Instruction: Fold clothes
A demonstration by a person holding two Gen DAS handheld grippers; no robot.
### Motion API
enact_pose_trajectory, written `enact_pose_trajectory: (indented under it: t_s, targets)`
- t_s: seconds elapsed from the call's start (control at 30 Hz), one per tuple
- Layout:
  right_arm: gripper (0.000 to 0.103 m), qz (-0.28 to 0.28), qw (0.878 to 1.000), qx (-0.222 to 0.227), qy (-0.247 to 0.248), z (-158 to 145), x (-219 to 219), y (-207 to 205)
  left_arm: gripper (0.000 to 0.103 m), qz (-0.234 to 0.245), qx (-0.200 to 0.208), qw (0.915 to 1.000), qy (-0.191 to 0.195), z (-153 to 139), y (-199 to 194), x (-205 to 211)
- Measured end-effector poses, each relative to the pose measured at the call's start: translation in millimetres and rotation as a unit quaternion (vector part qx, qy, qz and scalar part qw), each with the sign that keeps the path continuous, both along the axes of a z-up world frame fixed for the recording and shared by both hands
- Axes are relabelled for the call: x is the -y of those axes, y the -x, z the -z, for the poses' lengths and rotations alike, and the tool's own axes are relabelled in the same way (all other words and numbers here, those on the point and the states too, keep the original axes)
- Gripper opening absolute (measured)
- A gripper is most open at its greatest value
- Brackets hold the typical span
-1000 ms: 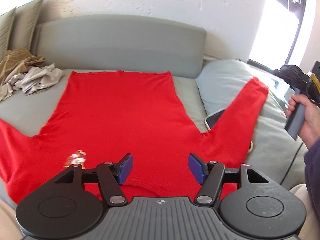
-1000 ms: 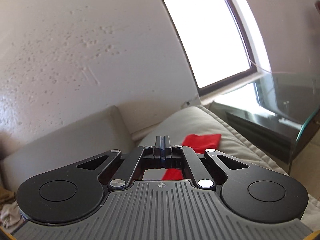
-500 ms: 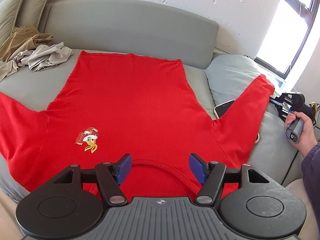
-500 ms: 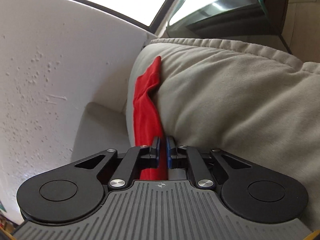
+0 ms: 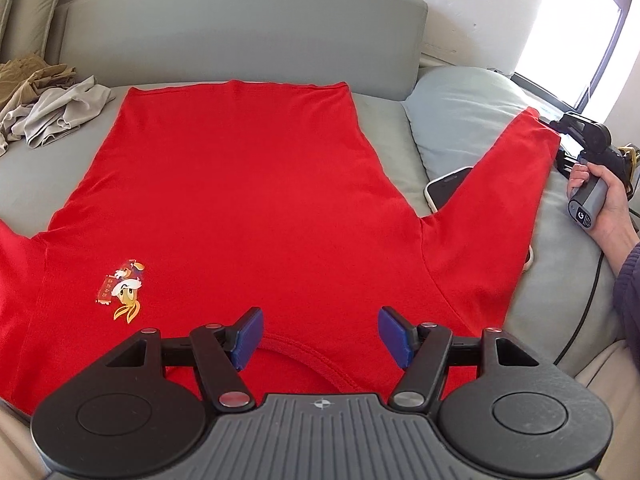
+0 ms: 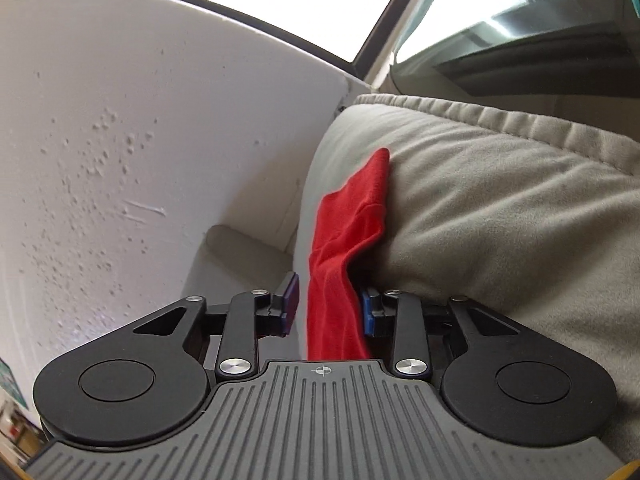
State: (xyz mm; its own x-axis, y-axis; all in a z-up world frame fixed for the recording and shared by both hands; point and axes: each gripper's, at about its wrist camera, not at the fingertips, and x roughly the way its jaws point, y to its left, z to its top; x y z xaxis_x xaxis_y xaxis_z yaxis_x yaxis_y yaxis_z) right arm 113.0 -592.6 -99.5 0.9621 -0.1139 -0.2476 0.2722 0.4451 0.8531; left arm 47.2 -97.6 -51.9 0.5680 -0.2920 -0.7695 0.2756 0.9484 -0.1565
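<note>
Red shirt [image 5: 240,184] lies spread flat on the grey sofa [image 5: 240,28], hem far, collar near, small cartoon print [image 5: 122,290] on the near left. Left gripper [image 5: 318,336] hovers over the collar, jaws well apart, holding nothing. Right sleeve [image 5: 496,208] stretches over the right cushion [image 5: 452,116], partly covering a phone [image 5: 446,190]. Right gripper [image 6: 326,310] sits at the sleeve end, jaws opening, red cloth between them and touching only the right-side pad. Crumpled beige clothes [image 5: 48,100] lie far left.
</note>
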Motion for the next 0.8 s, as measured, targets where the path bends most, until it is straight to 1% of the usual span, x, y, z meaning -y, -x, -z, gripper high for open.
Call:
enact_pose_trajectory:
  t_s: [0.03,0.1,0.13,0.2,0.33,0.43,0.53,0.6,0.67,0.7,0.73,0.8]
  targets:
    - [0.001,0.008,1.0,-0.013,0.008,-0.8,-0.2,-1.0,0.063,-0.001,0.001,1.0,-0.001,-0.8,0.7,-0.2]
    - [0.001,0.02,0.999,-0.026,0.024,-3.9,-3.2,0.9,0.063,-0.003,0.01,0.9999,-0.003,-4.5,4.4,-3.3]
    - [0.001,0.027,0.998,-0.032,0.043,-10.6,-8.5,3.2,0.063,-0.007,0.015,0.9999,-0.001,-7.0,6.5,-6.4]
    - [0.001,0.042,0.994,-0.042,0.087,-28.9,-23.7,11.8,0.063,-0.015,0.024,0.9996,0.004,-11.9,10.5,-13.7]
    - [0.001,0.052,0.986,-0.047,0.151,-67.6,-62.4,36.5,0.063,-0.034,0.036,0.9985,0.023,-21.0,20.2,-33.2]
    - [0.001,0.02,0.977,-0.042,0.209,-100.3,-109.8,52.8,0.063,-0.052,0.051,0.9966,0.039,-30.4,28.5,-52.9]
    - [0.001,-0.028,0.962,-0.038,0.269,-127.6,-169.8,67.9,0.063,-0.081,0.073,0.9925,0.055,-40.9,37.2,-79.1]
    - [0.001,-0.064,0.947,-0.04,0.311,-142.2,-222.1,77.7,0.063,-0.106,0.088,0.9882,0.067,-46.5,42.4,-100.5]
    - [0.001,-0.095,0.935,-0.034,0.341,-153.3,-277.4,89.4,0.063,-0.143,0.11,0.9806,0.077,-52.5,50.3,-123.4]
    - [0.001,-0.112,0.928,-0.028,0.354,-158.3,-306.5,95.6,0.063,-0.161,0.121,0.976,0.083,-55.5,54.3,-134.9]
    - [0.001,-0.132,0.92,-0.021,0.368,-161.6,-335.6,100.5,0.063,-0.185,0.134,0.9695,0.088,-58.8,58.7,-146.6]
    - [0.001,-0.164,0.901,-0.01,0.4,-165.4,-393.9,107.0,0.062,-0.229,0.153,0.9563,0.099,-64.4,66.9,-166.7]
